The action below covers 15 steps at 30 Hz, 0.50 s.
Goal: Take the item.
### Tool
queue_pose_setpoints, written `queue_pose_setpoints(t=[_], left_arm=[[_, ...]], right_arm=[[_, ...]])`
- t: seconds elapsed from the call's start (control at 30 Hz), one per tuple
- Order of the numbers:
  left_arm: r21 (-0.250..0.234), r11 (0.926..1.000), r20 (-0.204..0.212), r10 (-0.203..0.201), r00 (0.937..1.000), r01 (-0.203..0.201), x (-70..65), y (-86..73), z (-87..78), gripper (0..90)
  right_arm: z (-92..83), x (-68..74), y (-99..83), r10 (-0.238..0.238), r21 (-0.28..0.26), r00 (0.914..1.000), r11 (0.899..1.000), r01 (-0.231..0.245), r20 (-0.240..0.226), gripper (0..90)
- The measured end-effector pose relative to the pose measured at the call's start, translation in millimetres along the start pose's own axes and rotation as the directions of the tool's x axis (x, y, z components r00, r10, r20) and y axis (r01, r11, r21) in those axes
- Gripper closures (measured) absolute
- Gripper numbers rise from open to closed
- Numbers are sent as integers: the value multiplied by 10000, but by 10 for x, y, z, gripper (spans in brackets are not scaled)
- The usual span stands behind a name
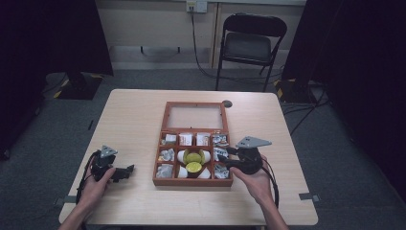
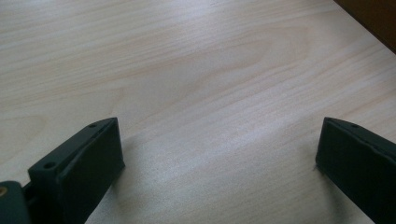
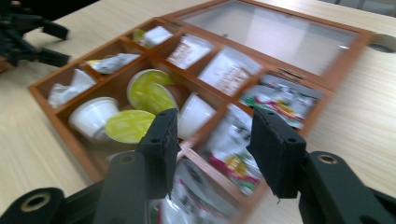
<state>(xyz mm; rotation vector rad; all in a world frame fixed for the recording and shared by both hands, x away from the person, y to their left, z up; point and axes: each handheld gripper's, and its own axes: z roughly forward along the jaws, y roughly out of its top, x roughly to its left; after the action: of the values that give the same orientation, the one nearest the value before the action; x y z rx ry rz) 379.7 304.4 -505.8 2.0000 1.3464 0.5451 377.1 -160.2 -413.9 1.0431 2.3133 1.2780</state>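
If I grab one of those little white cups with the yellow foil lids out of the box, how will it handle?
The cup looks small and thin-walled, so probably light and easy to dent. It lies on its side in the wooden box, so its round body may roll once freed. The yellow lid looks smooth, perhaps slippery.

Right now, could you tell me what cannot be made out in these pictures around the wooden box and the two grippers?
- Print on the packets: blurred by motion in the right gripper view, too small in the high view.
- Whether the right gripper grips a packet: its jaws stand close over the box, contact lost in blur.
- Bottom right compartment: covered by that gripper's black jaws.
- The box beside the left gripper: cut off by the top right edge of the left gripper view.
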Motion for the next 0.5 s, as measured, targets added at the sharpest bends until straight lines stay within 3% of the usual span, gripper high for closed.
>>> queue_pose_setpoints(t=[0.1,0.27,0.5], left_arm=[[-1,10000,-3,-3,10000,3,0,0,0,1],[14,10000,0,20,10000,-20,0,-1,-2,1],[16,10000,17,28,10000,-28,-2,-2,-3,1]], right_arm=[[102,82,69,-297,213,9992,9993,303,-284,506],[191,172,204,-585,91,9962,9982,592,-648,506],[331,246,297,-746,195,9927,9969,768,-951,494]])
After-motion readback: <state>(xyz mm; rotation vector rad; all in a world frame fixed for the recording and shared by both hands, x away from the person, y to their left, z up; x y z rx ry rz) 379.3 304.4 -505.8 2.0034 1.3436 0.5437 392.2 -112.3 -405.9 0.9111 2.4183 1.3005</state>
